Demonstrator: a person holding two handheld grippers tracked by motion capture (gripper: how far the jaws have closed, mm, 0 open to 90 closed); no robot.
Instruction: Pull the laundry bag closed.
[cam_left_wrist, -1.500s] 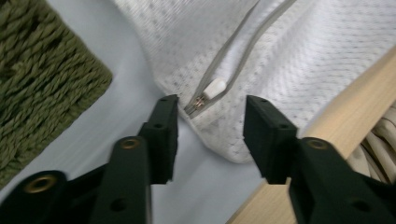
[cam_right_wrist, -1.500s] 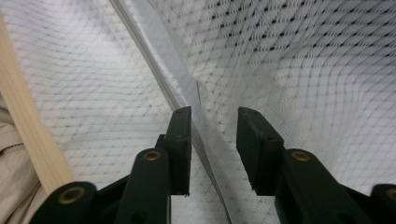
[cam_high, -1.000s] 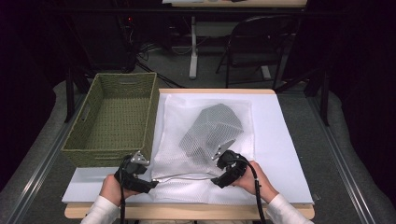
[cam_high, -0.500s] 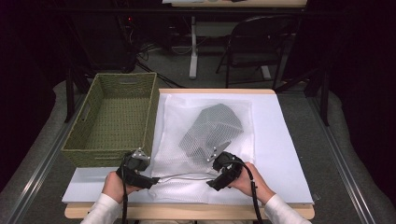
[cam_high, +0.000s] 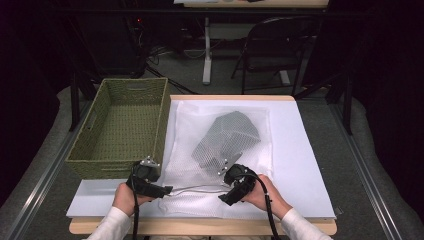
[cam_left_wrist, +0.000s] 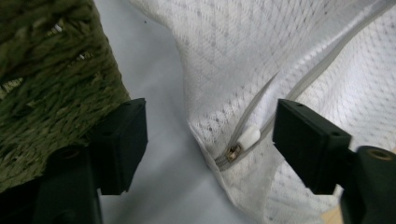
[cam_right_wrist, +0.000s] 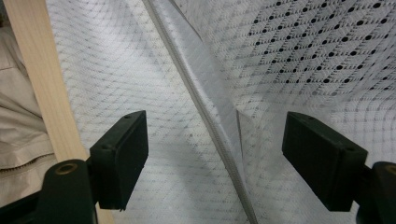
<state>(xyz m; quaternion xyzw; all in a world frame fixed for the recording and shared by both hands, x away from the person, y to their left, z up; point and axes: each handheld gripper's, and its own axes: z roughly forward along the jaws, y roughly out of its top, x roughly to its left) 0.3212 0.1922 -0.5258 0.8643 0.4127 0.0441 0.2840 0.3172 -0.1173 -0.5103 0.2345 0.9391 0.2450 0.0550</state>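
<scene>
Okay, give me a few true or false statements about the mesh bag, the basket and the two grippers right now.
1. The left gripper has open fingers with the zipper pull between them. True.
2. The basket holds a grey garment. False: it is empty; the garment lies inside the mesh bag.
3. The right gripper is clamped on the zipper. False: its fingers are open either side of it.
4. The basket sits left of the bag. True.
</scene>
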